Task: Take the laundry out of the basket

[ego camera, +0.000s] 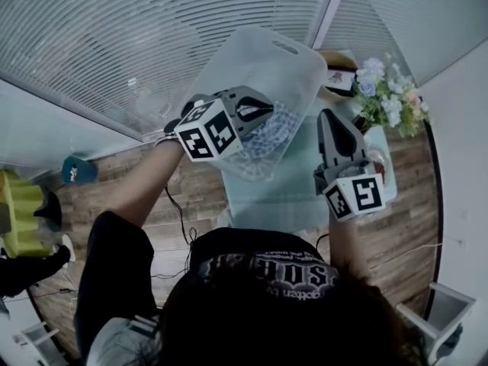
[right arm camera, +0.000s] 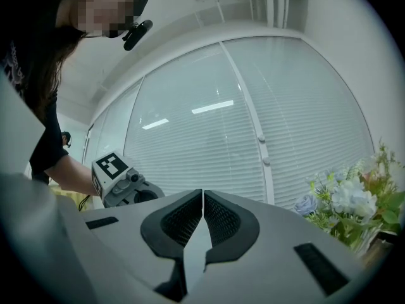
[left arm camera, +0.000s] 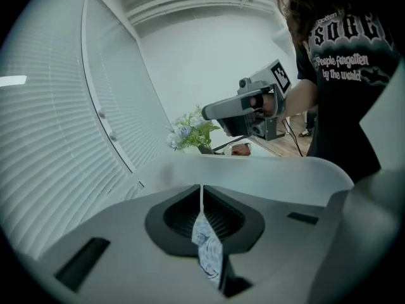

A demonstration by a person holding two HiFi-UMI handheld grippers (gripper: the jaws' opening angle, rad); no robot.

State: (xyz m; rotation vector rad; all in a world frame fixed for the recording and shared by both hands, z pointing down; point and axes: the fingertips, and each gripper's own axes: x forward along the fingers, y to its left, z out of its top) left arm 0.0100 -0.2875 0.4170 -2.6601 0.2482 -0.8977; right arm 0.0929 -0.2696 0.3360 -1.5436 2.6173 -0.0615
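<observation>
My left gripper is raised over the translucent laundry basket and is shut on a blue-and-white patterned cloth. The cloth hangs from the jaws down into the basket. In the left gripper view the jaws are closed with a strip of that cloth pinched between the pads. My right gripper hovers to the right of the basket, above the table, pointing away from me. Its jaws are shut with nothing between them. Each gripper shows in the other's view, the right gripper and the left gripper.
The basket stands on a pale table by a window with white blinds. A bunch of flowers sits at the table's far right. A yellow object and a teal object lie on the wooden floor at the left.
</observation>
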